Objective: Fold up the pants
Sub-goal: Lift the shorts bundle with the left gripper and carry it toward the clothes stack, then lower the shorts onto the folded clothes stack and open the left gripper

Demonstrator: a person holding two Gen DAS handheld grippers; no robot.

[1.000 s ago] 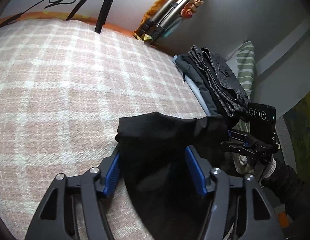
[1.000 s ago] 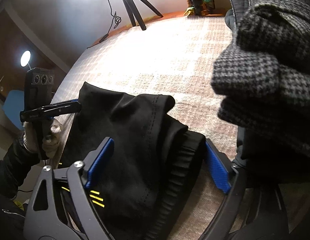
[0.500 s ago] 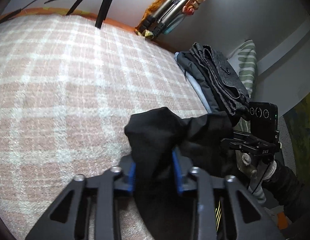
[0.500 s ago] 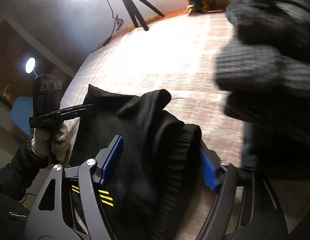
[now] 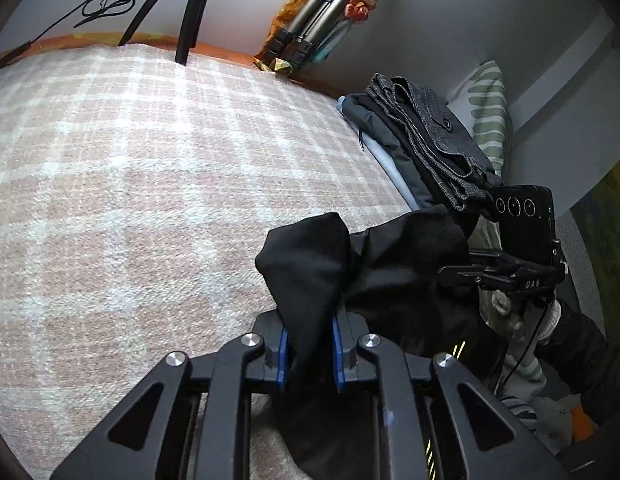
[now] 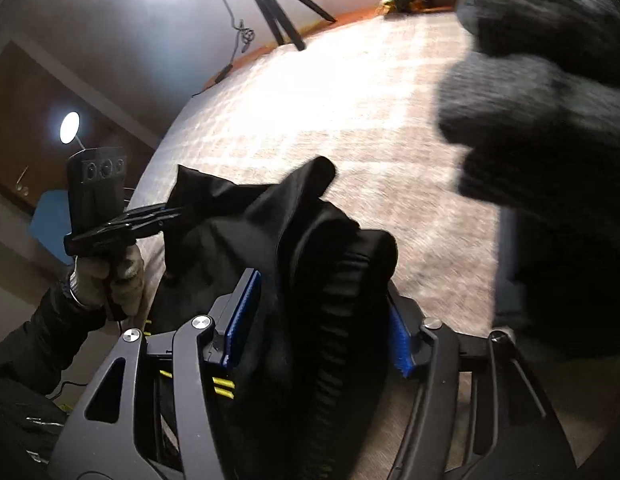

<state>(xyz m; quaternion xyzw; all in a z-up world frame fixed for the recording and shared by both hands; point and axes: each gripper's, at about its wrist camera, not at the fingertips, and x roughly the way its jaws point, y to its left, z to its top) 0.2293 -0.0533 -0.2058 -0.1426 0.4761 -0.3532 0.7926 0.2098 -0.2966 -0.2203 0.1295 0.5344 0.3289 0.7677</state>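
The black pants [image 5: 310, 264] are bunched at the near edge of the pink plaid bed [image 5: 150, 184]. My left gripper [image 5: 309, 350] is shut on a fold of the black pants, and it also shows in the right wrist view [image 6: 150, 216]. My right gripper [image 6: 316, 324] holds the ribbed waistband of the pants [image 6: 342, 280] between its blue pads, with the jaws closing around it. The right gripper also shows in the left wrist view [image 5: 470, 272]. Much of the pants hangs below the bed edge, out of sight.
A stack of folded dark and houndstooth garments [image 5: 422, 144] lies at the right side of the bed, close to my right gripper [image 6: 550, 120]. A striped pillow [image 5: 490, 120] is behind it. Tripod legs [image 6: 278, 12] stand at the far edge.
My left gripper closed on the pants fold and lifted it a little. My right gripper's jaws narrowed around the waistband and the pants bunched upward.
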